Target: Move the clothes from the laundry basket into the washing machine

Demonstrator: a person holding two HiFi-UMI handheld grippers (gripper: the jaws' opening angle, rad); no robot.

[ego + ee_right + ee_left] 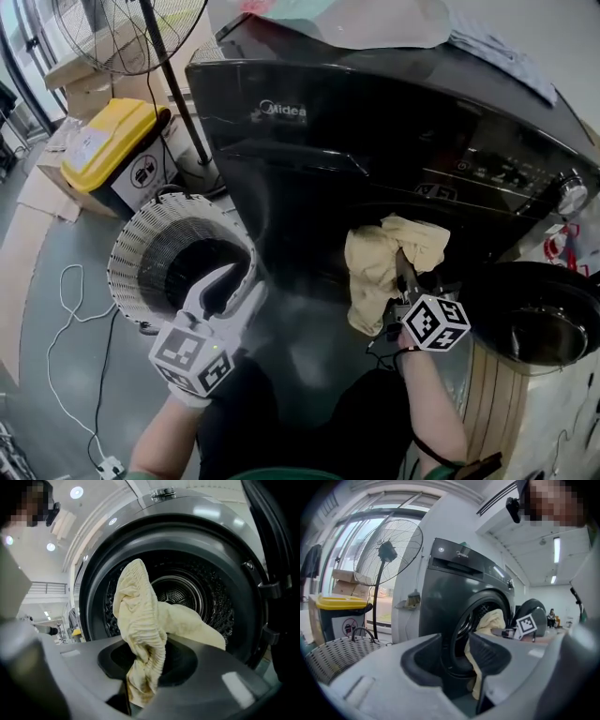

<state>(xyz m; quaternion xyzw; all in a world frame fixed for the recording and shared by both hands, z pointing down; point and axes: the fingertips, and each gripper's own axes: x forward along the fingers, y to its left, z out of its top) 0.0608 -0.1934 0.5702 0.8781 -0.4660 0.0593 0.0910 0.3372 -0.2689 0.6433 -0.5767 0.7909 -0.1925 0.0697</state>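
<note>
**A:** Head view first. The right gripper [405, 270] is up at the front of the washing machine [375, 131], jaws clenched on a cream cloth [375, 267]. The cloth bunches above the jaws and drapes down across the dark opening.

**B:** And the left gripper [236, 286]?

**A:** Lower left, just over the white laundry basket [141, 234], jaws parted with nothing in them. The basket's inside is too dark to tell what's in it.

**B:** The room?

**A:** Grey floor [56, 281]. A yellow-lidded bin [112, 127] and a standing fan [122, 37] sit left of the machine, and the machine's door [530, 319] is swung open on the right.

**B:** On to the left gripper view.

**A:** The jaws stand well apart and the gap is bare. Through that gap you see the machine's round opening, with the cloth hanging at its edge well beyond the fingertips. The right gripper's marker cube is just beside the cloth. The basket sits low on the left, with the bin and the fan behind it near bright windows.

**B:** Right gripper view?

**A:** The jaws are squeezed onto a twisted fold of the cloth. A ribbed hump rises above the pinch and a tail hangs below it. Straight ahead is the perforated drum [180, 595], with the cloth in front of its mouth. I can't say whether the cloth touches the rim.
</note>
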